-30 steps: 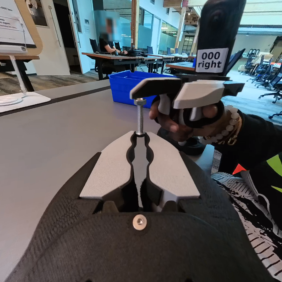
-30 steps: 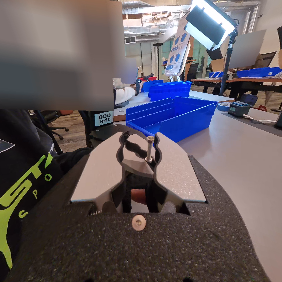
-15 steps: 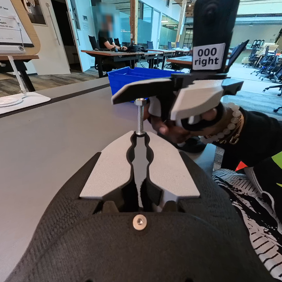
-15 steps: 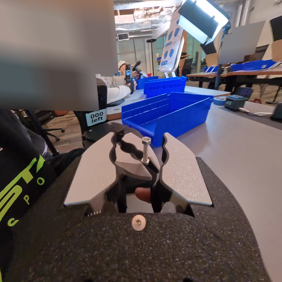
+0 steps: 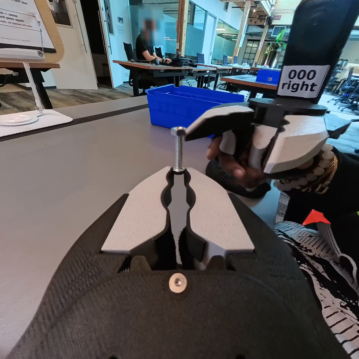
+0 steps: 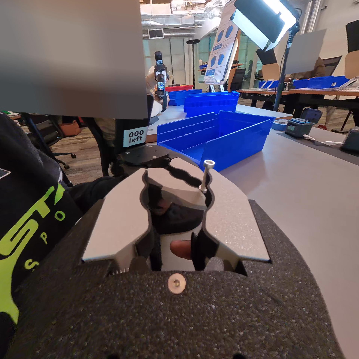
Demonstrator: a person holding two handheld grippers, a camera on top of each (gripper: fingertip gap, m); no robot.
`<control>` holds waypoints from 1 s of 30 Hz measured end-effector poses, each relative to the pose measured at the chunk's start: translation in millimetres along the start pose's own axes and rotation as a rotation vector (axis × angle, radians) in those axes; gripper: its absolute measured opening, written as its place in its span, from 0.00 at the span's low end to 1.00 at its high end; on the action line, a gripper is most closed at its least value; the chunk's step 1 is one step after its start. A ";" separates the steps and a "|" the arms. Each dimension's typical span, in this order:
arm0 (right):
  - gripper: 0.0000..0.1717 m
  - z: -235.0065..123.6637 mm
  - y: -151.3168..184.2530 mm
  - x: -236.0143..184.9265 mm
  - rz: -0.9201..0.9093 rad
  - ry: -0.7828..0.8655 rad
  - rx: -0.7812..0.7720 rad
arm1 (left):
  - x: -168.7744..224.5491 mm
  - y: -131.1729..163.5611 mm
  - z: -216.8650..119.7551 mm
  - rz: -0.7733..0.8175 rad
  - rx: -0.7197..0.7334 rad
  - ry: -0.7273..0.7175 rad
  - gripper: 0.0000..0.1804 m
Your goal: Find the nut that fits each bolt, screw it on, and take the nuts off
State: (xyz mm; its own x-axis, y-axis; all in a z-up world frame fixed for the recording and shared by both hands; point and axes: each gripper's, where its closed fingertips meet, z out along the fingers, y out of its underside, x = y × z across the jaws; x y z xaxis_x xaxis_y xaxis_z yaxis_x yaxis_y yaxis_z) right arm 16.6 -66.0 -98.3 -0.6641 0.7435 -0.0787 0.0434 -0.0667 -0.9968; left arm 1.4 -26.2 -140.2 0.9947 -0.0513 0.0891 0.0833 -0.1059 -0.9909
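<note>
At the left gripper (image 5: 179,172), the nut (image 5: 178,169) is clamped, bolt (image 5: 178,149) standing upright above the worktop (image 5: 77,174). The right gripper (image 5: 223,147), released from the bolt's head, is now held wide open beside it for re-gripping.

It was an open-plan office used as a workshop: rows of desks (image 5: 165,67) with office chairs (image 5: 347,89), glass partitions (image 5: 196,44), exposed ceiling ducts (image 6: 167,19), blue parts bins (image 6: 233,143) and a studio light (image 6: 264,21).

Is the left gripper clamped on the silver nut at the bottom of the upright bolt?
Touching: left wrist view shows both fingertips pressed against the nut.
</note>
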 end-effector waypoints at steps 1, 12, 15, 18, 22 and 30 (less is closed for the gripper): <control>0.30 -3.1 -0.6 -0.4 -0.004 0.005 0.006 | 0.1 0.2 0.2 0.000 -0.001 0.001 0.05; 0.43 28.9 -0.1 12.8 -0.006 -0.041 0.003 | 6.8 3.5 2.1 0.035 -0.026 0.033 0.05; 0.42 34.5 4.4 9.8 -0.014 -0.063 -0.036 | 6.0 3.9 2.0 0.029 -0.027 0.031 0.05; 0.40 31.1 3.1 4.6 -0.038 -0.062 -0.033 | 4.0 4.8 2.4 0.017 -0.031 0.023 0.05; 0.43 20.0 5.0 4.2 -0.063 -0.003 -0.046 | 1.3 4.4 2.2 0.010 -0.028 0.005 0.05; 0.23 -13.4 -2.8 -2.0 -0.050 0.035 0.039 | -1.2 3.6 1.7 -0.010 -0.022 -0.001 0.05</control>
State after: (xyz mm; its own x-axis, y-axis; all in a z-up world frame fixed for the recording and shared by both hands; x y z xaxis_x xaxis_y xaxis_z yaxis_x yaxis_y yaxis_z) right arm 27.9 -58.4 -95.6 -0.6382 0.7693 -0.0299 -0.0185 -0.0542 -0.9984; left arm 0.5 -24.8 -144.1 0.9939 -0.0495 0.0987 0.0917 -0.1281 -0.9875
